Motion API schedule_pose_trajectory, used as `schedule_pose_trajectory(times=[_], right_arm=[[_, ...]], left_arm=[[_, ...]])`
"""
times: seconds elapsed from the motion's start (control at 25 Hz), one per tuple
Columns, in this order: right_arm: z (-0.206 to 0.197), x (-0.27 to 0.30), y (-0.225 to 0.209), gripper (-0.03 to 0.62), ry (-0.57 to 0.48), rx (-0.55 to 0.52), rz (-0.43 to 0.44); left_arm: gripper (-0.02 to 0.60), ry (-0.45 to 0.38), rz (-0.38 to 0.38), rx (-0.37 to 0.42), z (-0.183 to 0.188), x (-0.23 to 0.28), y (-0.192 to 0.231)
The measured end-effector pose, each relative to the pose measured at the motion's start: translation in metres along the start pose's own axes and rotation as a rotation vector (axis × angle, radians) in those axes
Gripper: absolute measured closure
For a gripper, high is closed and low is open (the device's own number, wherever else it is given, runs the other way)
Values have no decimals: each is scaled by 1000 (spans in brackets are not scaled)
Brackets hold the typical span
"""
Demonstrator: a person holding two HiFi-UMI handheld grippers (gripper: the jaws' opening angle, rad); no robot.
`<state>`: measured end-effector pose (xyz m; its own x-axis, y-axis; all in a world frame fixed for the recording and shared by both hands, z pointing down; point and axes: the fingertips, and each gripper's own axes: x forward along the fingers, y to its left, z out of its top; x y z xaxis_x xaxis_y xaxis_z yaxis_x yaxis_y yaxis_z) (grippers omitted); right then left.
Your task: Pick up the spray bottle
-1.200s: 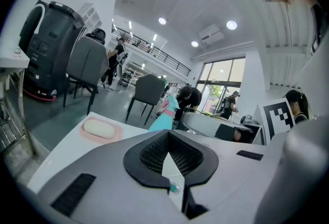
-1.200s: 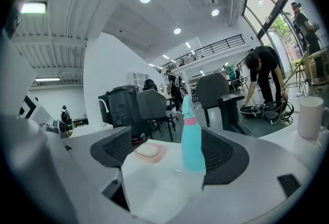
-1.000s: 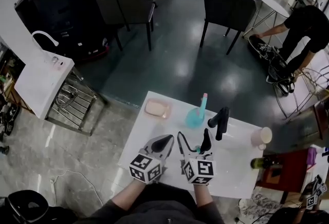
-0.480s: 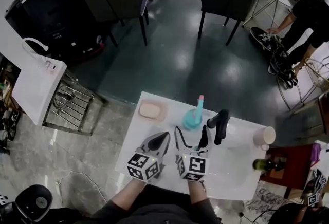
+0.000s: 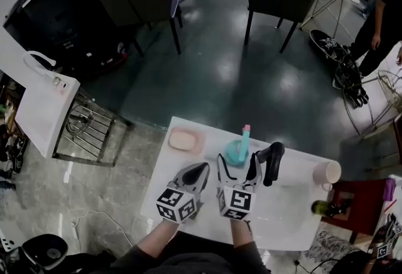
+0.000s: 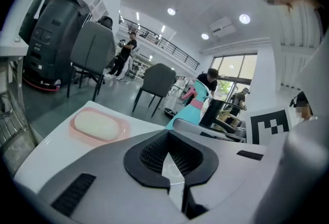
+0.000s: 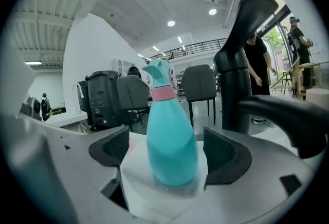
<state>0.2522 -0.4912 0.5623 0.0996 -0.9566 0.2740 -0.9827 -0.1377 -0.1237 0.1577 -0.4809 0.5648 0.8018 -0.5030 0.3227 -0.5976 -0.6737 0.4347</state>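
Right gripper (image 5: 237,166) open around the teal spray bottle (image 5: 238,149) — bottle upright on the white table (image 5: 282,211).
The right gripper view shows the bottle (image 7: 171,141), pink collar at the neck, standing between the two black pads (image 7: 112,149). The jaws are apart and contact on either side cannot be confirmed. A black upright object (image 5: 272,163) stands just beside the bottle, on the right jaw's outer side. The left gripper (image 5: 201,170) lies low over the table near its partner, jaws together with nothing between them. A pink soap dish (image 5: 184,139) holding a pale bar sits beyond it — well apart from the bottle. A pale cup (image 5: 326,172) stands near the table's right edge.
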Motion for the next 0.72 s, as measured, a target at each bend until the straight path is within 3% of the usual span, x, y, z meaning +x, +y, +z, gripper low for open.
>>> schedule_pose_trajectory(times=[0.72], right_arm=[[-7,37,-14,206,4,-7,-61]], left_arm=[[574,63,12,-38,-7,25,20]])
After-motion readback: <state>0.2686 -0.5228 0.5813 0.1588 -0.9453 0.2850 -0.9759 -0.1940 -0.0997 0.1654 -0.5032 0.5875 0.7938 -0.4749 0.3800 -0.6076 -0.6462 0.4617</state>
